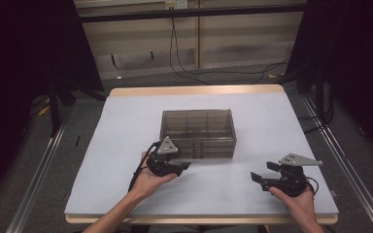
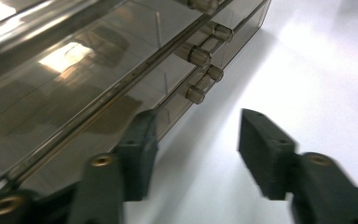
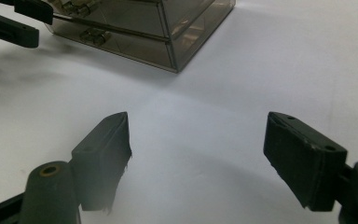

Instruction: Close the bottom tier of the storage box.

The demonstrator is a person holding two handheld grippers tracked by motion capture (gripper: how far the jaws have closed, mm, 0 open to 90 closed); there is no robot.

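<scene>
A smoky clear plastic drawer box (image 1: 198, 133) stands at the middle of the white table top (image 1: 126, 121). My left gripper (image 1: 184, 166) sits just in front of the box's lower left corner, open, with nothing between its jaws. In the left gripper view my left gripper (image 2: 200, 140) has one jaw close to the box front (image 2: 74, 84), and small round drawer knobs (image 2: 196, 57) stick out farther along. My right gripper (image 1: 263, 171) rests open near the front right of the table, apart from the box. My right gripper (image 3: 200, 140) has only bare table between its jaws, with the box (image 3: 168, 28) beyond.
The table's front edge (image 1: 199, 219) lies close under both hands. Metal rails (image 1: 340, 160) run along the floor on either side, and cables (image 1: 189, 73) trail on the floor behind the table. Dark curtains (image 1: 24, 58) hang at left and right.
</scene>
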